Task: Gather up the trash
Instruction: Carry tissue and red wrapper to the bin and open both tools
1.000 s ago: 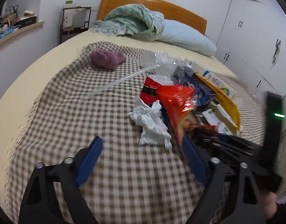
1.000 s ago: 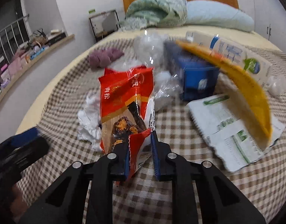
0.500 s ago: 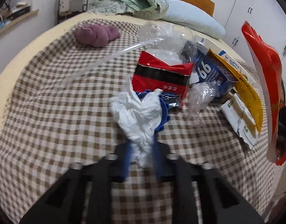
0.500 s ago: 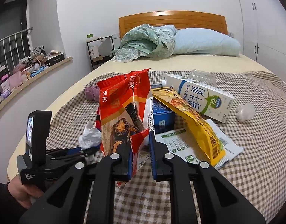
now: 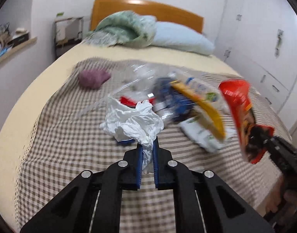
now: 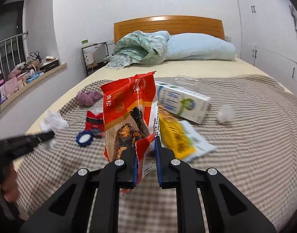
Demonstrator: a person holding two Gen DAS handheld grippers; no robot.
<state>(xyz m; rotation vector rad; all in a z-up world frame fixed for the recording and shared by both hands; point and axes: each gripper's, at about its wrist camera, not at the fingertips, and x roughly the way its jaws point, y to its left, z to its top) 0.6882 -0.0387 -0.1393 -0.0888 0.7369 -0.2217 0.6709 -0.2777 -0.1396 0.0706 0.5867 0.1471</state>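
My left gripper is shut on a crumpled white tissue and holds it above the checked blanket. My right gripper is shut on a red snack bag, held upright above the bed. That bag also shows at the right of the left wrist view. The tissue and left gripper show at the left of the right wrist view. More trash lies on the blanket: a yellow wrapper, a white milk carton, a small red packet, a blue ring lid, a white wad.
A purple cloth lies at the blanket's far left. A green quilt and blue pillow lie at the wooden headboard. A cluttered shelf runs along the left wall. White cupboards stand on the right.
My left gripper closed on the tissue and lifted it off the blanket. My right gripper raised the red bag and pulled back from the trash pile.
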